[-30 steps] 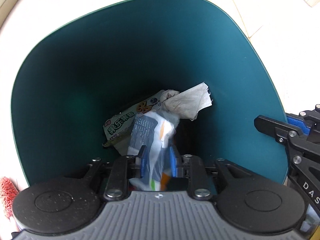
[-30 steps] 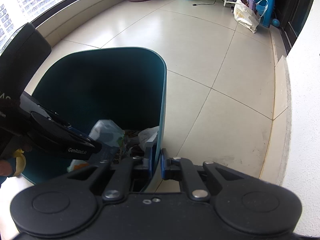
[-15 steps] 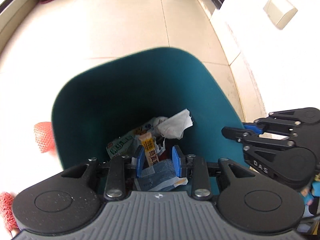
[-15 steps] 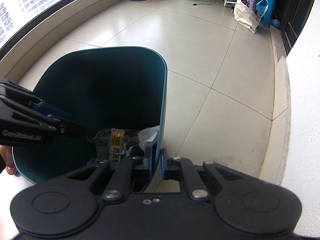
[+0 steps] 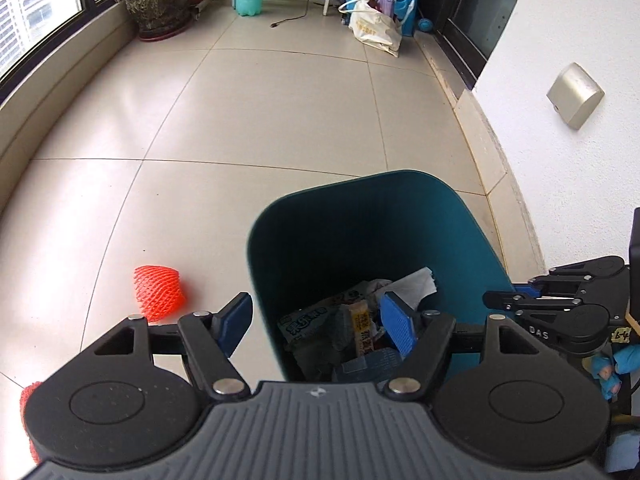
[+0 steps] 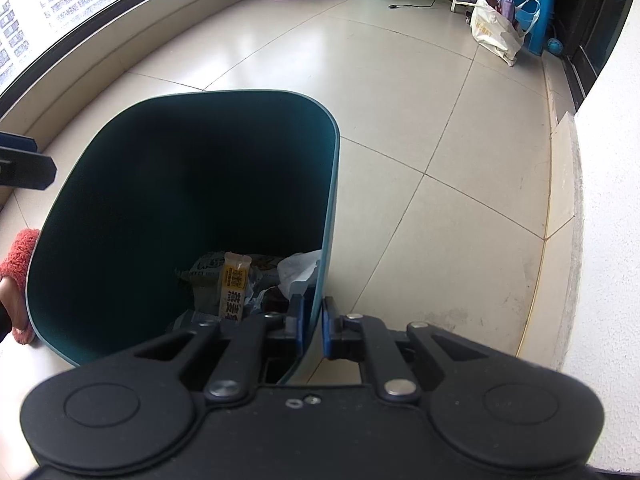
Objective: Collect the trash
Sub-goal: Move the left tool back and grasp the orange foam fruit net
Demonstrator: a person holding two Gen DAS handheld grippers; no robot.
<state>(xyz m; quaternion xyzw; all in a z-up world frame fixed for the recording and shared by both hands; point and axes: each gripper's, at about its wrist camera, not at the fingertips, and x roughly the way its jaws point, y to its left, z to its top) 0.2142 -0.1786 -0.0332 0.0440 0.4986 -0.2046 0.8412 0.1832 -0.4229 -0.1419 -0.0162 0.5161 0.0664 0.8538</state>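
Overhead, L gripper (image 5: 316,322) jaws opening, nothing pinched between. Teal bin (image 6: 256,98) wall clamped at 3 o'clock rim by R gripper (image 6: 313,330). Wrappers (image 5: 362,326) seen inside bin; orange foam net (image 5: 159,291) left on floor, 9 o'clock of bin.

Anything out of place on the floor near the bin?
Yes: an orange foam net lies on the tiles left of the bin, not in it with the wrappers. Nothing else looks spilled or damaged.
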